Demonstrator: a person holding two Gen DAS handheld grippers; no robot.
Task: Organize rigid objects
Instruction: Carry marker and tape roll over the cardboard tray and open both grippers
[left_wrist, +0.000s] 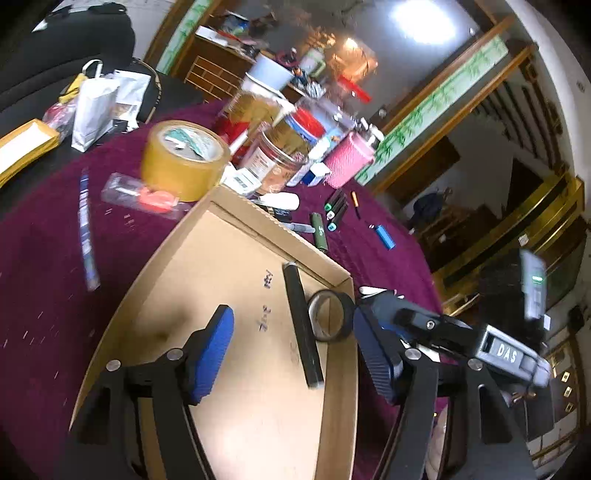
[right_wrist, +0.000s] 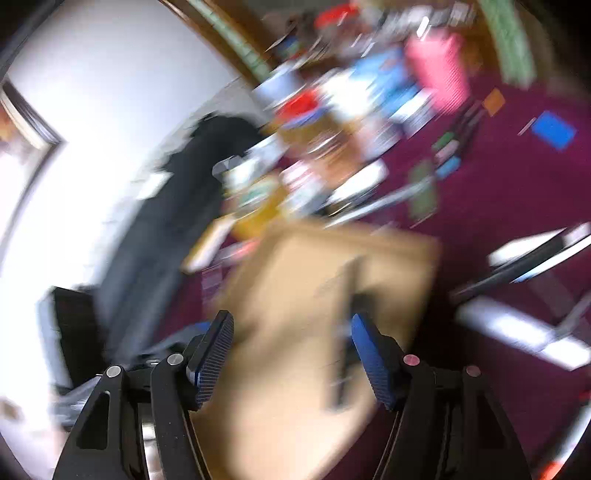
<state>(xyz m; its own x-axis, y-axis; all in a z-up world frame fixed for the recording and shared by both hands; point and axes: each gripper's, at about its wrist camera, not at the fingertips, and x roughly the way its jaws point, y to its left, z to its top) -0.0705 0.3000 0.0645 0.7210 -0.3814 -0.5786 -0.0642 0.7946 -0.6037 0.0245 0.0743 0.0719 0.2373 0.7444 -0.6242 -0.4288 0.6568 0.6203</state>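
My left gripper (left_wrist: 291, 325) hangs open over a shallow cardboard tray (left_wrist: 221, 266), with nothing pressed between its blue pads. A long black bar (left_wrist: 301, 325) lies in the tray, and a black tape roll (left_wrist: 330, 315) leans beside it near the tray's right wall. The right gripper's grey housing (left_wrist: 502, 349) shows just past that wall. The right wrist view is badly blurred. There my right gripper (right_wrist: 291, 332) stands open above the same tray (right_wrist: 295, 295), with a dark streak of the bar (right_wrist: 347, 332) near its right pad.
The maroon cloth (left_wrist: 55, 277) carries a tan packing tape roll (left_wrist: 184, 158), a blue pen (left_wrist: 86, 236), a clear pack with a red item (left_wrist: 144, 195), markers (left_wrist: 336, 210), a green cylinder (left_wrist: 319, 232) and a blue lighter (left_wrist: 384, 236). Jars, boxes and a pink cup (left_wrist: 349, 158) crowd the far side.
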